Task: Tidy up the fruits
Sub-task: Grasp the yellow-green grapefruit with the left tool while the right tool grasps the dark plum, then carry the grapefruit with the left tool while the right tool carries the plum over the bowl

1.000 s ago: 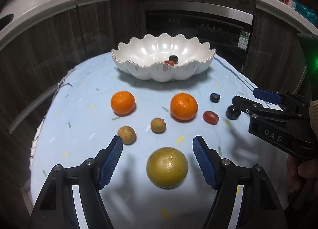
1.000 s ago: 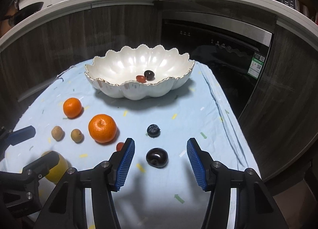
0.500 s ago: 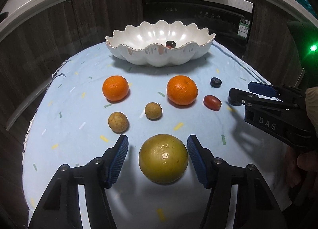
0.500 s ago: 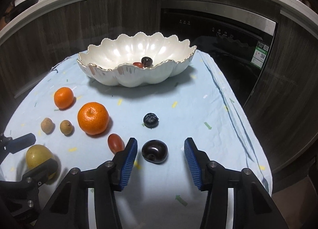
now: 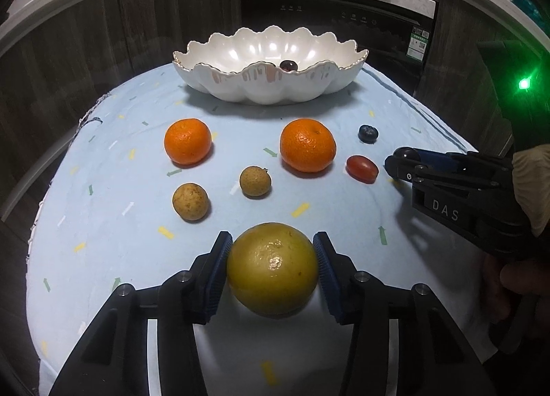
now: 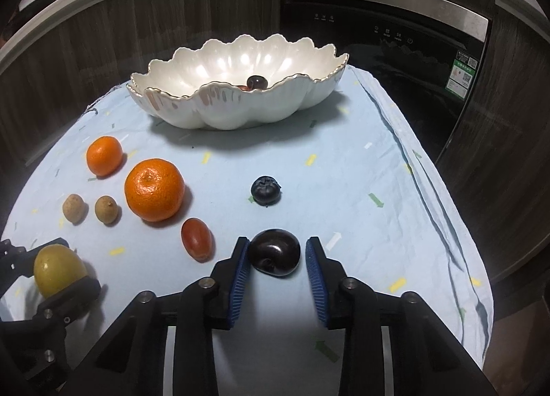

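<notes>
Closing on two fruits at once: left claw (image 5: 273,270), jaws just narrowed, blue pads touching both flanks of the large round yellow-green citrus (image 5: 272,268) at lower centre, ready for a lift; right claw (image 6: 276,258), jaws just narrowed, straddling the glossy dark purple plum (image 6: 274,251), left pad touching, right pad just apart, so no grip yet; both fruits resting on the pale blue confetti-print cloth over the worktop (image 6: 361,189); scalloped white ceramic bowl with gilt rim (image 6: 220,110), upper centre, holding one dark round fruit (image 6: 257,82) and a red fruit mostly hidden behind the rim; loose on cloth: two oranges, two small tan fruits, red oval tomato, blueberry
</notes>
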Available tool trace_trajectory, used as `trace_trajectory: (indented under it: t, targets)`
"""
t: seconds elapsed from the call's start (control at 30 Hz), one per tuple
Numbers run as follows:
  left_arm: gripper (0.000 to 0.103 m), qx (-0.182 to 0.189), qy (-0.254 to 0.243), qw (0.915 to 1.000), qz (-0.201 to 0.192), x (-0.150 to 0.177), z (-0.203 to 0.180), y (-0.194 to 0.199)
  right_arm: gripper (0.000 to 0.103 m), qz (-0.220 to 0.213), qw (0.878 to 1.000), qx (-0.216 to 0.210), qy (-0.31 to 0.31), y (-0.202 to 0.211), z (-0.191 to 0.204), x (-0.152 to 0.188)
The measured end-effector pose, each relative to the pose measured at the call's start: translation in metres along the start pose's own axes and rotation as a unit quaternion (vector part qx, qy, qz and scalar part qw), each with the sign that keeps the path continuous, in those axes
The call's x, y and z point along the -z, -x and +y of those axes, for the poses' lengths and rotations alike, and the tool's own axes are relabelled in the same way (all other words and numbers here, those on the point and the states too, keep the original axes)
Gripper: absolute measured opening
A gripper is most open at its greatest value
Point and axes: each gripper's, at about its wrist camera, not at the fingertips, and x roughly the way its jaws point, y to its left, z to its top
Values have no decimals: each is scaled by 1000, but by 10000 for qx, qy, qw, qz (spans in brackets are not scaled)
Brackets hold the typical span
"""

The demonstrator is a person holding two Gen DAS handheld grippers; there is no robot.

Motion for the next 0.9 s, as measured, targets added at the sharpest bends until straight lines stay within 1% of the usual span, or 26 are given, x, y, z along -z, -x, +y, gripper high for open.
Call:
trace_trajectory:
  t: [0.53,0.7,0.9]
  targets:
    - [48,-45,141,9998,-102,-7,9,5,29,-92,10000,-29,15,10,2,-4]
    - [48,-62,207,9998,-42,-10,14,4,29,-132,9999,-17,25,17,5,-8]
    - [48,-76,258,9996,-57,-15,18,6,29,-143,9999,-32,36,24,8,-14]
